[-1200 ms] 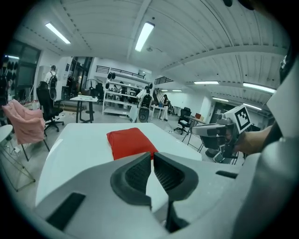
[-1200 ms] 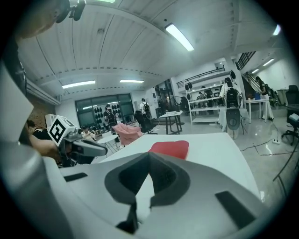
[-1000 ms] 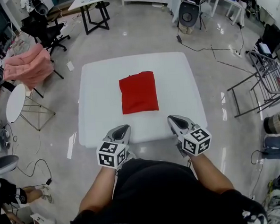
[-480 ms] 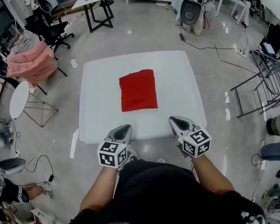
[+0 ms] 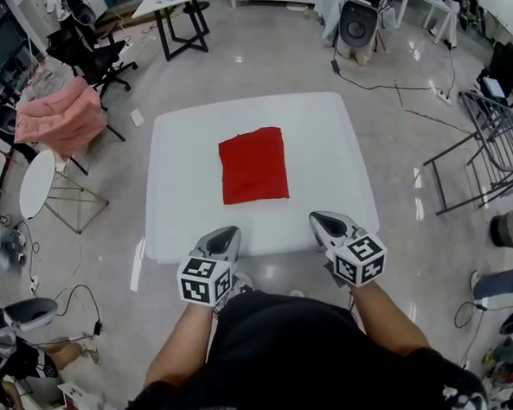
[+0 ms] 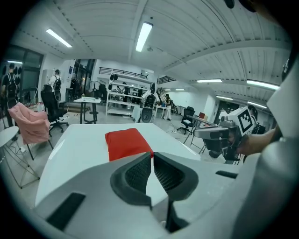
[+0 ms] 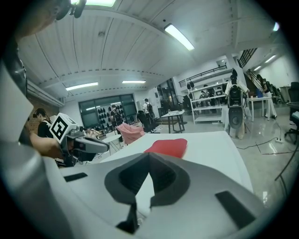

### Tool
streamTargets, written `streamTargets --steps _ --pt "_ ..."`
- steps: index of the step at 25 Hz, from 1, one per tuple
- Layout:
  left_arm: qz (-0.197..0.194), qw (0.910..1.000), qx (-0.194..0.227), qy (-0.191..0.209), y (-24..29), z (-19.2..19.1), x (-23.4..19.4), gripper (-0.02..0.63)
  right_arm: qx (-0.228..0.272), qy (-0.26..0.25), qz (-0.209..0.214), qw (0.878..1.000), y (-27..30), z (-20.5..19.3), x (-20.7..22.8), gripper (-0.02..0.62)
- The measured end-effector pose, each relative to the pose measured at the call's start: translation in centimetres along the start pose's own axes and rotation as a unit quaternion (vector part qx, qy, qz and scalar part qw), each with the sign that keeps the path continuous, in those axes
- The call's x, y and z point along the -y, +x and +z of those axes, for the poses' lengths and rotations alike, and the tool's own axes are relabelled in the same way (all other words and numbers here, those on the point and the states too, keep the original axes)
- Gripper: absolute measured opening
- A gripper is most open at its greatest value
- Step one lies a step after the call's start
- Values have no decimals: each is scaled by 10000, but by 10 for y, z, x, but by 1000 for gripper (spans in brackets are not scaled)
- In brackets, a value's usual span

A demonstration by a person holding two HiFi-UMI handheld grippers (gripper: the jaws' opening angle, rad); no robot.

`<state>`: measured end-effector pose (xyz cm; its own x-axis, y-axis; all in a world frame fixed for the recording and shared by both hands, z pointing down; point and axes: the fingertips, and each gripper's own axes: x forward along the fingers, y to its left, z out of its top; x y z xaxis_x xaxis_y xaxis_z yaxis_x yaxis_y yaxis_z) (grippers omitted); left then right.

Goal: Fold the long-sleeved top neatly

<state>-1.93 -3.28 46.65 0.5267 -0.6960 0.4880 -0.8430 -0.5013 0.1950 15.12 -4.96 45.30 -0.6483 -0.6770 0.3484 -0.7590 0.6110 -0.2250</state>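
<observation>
The red long-sleeved top [image 5: 253, 165] lies folded in a compact rectangle at the centre of the white surface [image 5: 330, 135], long axis running up the frame, midway above the left tool [image 5: 226, 236] and the right tool [image 5: 322, 220], both clenched empty, equally near.

The white bench [image 5: 326, 143] is squarish with rounded corners and stands on a glossy grey floor [image 5: 256, 61]. A red long-sleeved top [image 5: 252, 165] lies flat on it, folded into a compact rectangle whose long sides run from 12 o'clock to 6 o'clock. It sits near the middle of the bench, slightly toward 12 o'clock. Bare white surface shows all round it, with the widest margins at 3 and 9 o'clock and the narrowest at 12 o'clock.
</observation>
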Motion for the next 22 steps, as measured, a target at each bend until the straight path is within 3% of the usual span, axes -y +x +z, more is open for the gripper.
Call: streamTargets --steps 22 --pt "20 10000 4 -7 -5 -1 -1 20 -142 -1 62 9999 3 -9 -7 3"
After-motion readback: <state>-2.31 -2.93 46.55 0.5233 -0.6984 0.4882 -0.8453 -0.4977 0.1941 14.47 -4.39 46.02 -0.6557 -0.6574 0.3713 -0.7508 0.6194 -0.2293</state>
